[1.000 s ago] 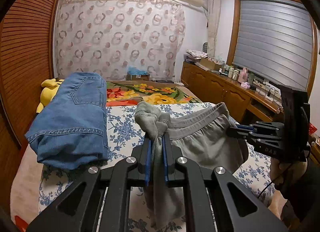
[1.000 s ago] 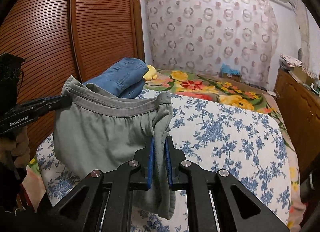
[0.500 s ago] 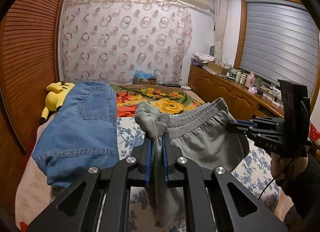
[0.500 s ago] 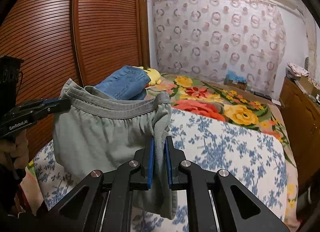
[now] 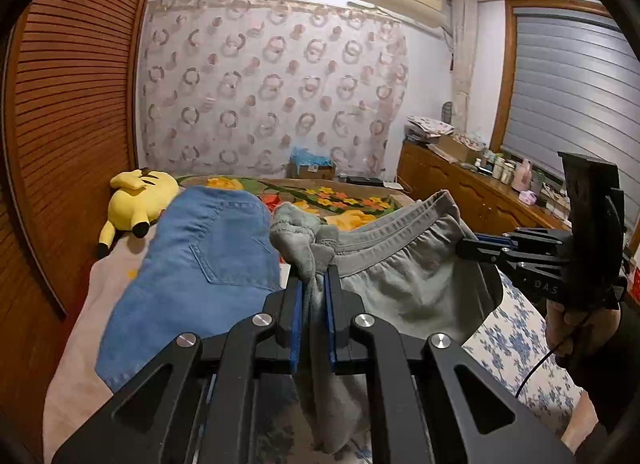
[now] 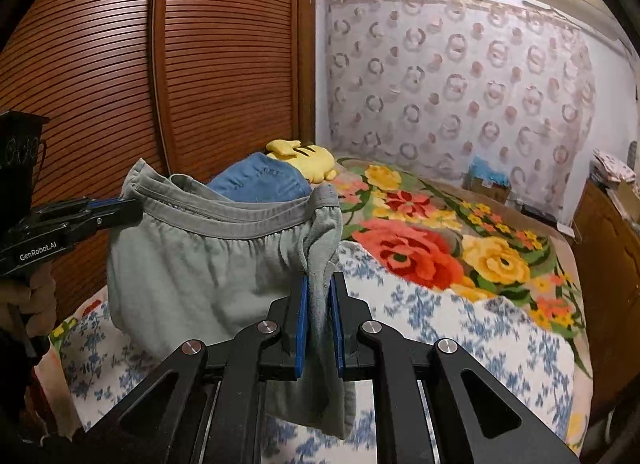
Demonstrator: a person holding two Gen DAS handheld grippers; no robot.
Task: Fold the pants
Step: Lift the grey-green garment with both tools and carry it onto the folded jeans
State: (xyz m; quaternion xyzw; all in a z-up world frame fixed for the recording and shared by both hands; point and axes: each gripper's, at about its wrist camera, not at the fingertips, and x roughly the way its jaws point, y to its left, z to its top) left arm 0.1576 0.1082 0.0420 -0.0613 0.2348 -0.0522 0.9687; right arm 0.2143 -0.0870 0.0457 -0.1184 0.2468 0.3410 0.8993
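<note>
Both grippers are holding the grey pants [image 5: 404,284] up above the bed [image 6: 460,328], the waistband stretching between them and the cloth hanging below it. The left gripper [image 5: 313,284] is pinching one bunched end of the waistband, its blue-lined fingers [image 5: 297,316] pressing close on the grey fabric, with a loose fold drooping under them. The right gripper [image 6: 320,284] is clamping the other end the same way, fingers [image 6: 301,320] squeezing a thick wad of cloth that is trailing down past them. In the left wrist view the right gripper is showing at the right edge, a hand [image 5: 568,324] wrapping its handle. In the right wrist view the left gripper is coming in from the left edge, biting the waistband corner. A pair of folded blue jeans [image 5: 200,264] is lying on the bed just beside and behind the grey pants, near the wooden slatted wardrobe [image 6: 180,64]. A yellow plush toy [image 5: 136,200] is resting beyond the jeans. A flowered blanket [image 6: 432,240] is covering the far half of the bed, a blue-and-white floral sheet [image 6: 480,340] the near half. A patterned curtain [image 5: 272,84] is hanging on the far wall.
</note>
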